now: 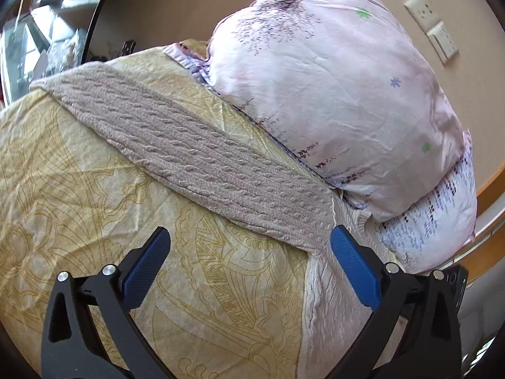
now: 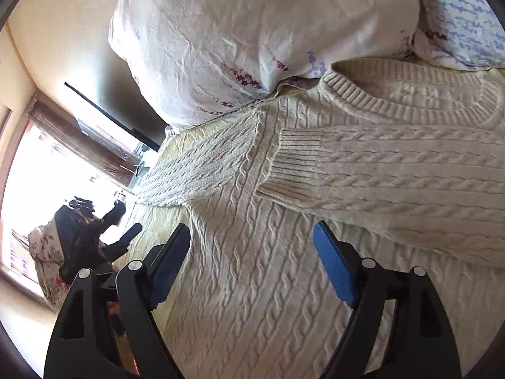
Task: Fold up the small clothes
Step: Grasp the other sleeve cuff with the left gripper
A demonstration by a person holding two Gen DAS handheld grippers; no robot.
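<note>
Lying across a bed whose yellow-patterned sheet (image 1: 79,173) fills the left wrist view, a cream cable-knit sweater (image 2: 252,268) is spread flat, one sleeve (image 2: 394,170) folded across its chest below the ribbed collar (image 2: 378,101). At the far side, touching the sweater's shoulder, stands a floral pillow (image 1: 331,79). The other sleeve (image 1: 189,148) stretches out over the sheet. The left gripper (image 1: 251,240) and right gripper (image 2: 252,230) hover above, jaws spread wide with nothing between them.
</note>
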